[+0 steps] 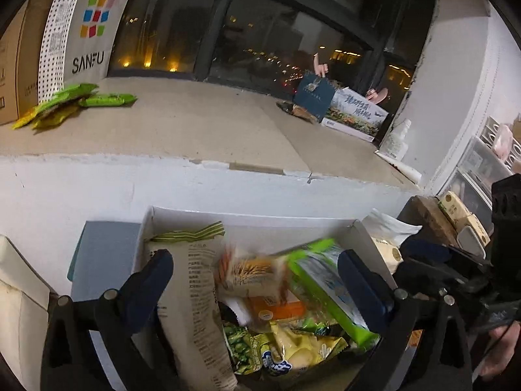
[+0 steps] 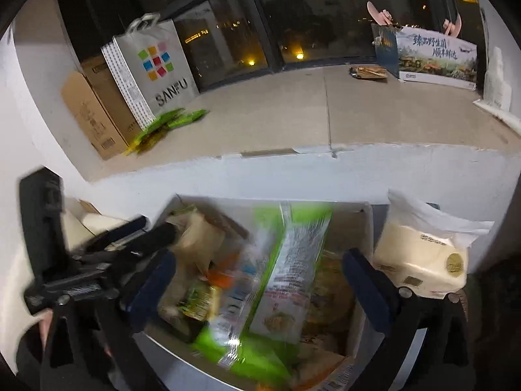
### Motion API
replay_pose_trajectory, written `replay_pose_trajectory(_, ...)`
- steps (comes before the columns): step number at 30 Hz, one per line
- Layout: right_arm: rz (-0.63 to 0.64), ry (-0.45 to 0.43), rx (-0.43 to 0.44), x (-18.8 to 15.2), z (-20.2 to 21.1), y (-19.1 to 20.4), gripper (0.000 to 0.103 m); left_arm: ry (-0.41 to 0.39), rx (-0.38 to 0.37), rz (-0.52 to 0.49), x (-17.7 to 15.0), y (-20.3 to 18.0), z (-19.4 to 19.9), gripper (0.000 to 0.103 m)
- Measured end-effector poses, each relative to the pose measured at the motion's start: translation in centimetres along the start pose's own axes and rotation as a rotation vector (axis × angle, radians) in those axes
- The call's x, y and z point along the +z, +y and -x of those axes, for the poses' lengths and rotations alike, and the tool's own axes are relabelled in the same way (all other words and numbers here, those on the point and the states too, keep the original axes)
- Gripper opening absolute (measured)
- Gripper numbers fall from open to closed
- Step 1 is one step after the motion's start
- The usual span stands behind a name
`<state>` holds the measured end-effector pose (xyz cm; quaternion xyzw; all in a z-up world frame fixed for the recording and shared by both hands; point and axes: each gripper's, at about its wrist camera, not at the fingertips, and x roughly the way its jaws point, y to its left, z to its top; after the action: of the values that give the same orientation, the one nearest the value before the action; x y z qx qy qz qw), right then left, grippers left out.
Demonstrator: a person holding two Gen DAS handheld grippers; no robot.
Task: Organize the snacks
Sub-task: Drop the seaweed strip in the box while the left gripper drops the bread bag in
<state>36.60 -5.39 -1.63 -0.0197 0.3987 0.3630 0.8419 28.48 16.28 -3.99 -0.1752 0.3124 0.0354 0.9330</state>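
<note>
On the window ledge, far left, green packets lie by a shopping bag. Below, a white box brims with snacks. The left gripper and right gripper hover above it, jaws wide, holding nothing. Sorting seems midway; next, closing on a packet.

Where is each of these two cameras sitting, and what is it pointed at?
Left wrist: rides the left gripper, angled down over the snack box; its open fingers and the right gripper show.
Right wrist: rides the right gripper, over the same box; its fingers and the left gripper show.
Shared: box, green packet, SANFU bag.
</note>
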Motion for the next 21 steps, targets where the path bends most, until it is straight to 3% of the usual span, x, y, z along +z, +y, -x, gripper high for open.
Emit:
replay_pose_trajectory(4,0.029,-0.051,-0.043,-0.4,1.2,0.5,0.103,-0.084,0.052,-0.057,-0.2,-0.8,3.0,0.103)
replay_pose_trajectory(7,0.09,-0.084,-0.063,-0.8,2.7,1.8,0.103,-0.162,0.134,-0.106,-0.8,-1.9,6.3,0.103)
replay_pose_trajectory(12,0.213,-0.208,-0.189,-2.3,6.5,4.7,0.103,-0.319,0.217,-0.185,-3.0,-3.8,12.4,0.103)
replay_pose_trajectory(17,0.232,-0.324,-0.251,-4.3,10.6,6.2,0.103,-0.358,0.175,-0.181,-5.3,-5.6,17.6,0.103)
replay_pose_trajectory(21,0.248,-0.304,-0.18,-6.2,12.9,7.2,0.103,-0.343,0.157,-0.168,-7.6,-7.0,20.7,0.103)
